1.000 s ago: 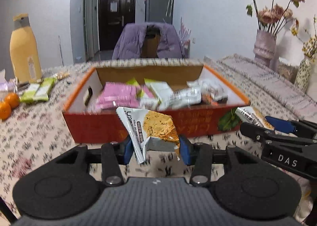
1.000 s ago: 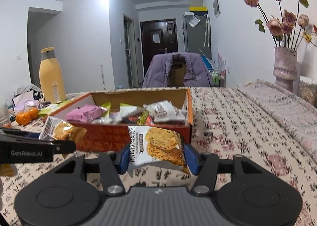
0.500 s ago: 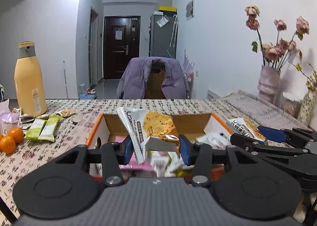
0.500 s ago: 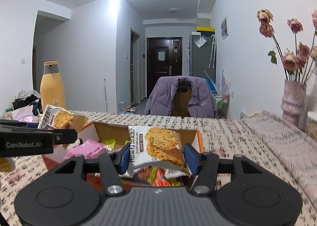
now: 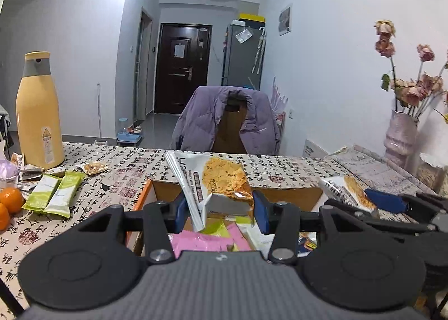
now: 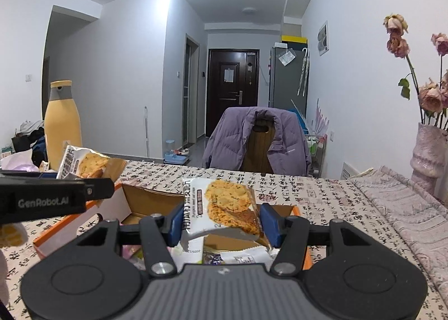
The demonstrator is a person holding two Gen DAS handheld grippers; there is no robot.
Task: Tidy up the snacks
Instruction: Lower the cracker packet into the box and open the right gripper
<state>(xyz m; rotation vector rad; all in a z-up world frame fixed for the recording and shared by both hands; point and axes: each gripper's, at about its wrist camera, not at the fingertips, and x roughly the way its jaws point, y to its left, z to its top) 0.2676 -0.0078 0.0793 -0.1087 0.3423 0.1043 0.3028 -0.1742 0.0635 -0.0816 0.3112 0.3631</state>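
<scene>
Holding one cracker packet each: left gripper (image 5: 221,212) is clamped on a crumpled cracker packet (image 5: 215,182), right gripper (image 6: 222,224) pinches a second cracker packet (image 6: 224,208). Both packets hang over the open orange cardboard box (image 5: 145,194) on the table (image 5: 117,180). Box contents: pink wrappers (image 5: 201,240), a green wrapper, white packets. Two green bars (image 5: 53,192) and oranges (image 5: 9,201) lie outside, left of the box, near the yellow bottle (image 5: 37,112).
</scene>
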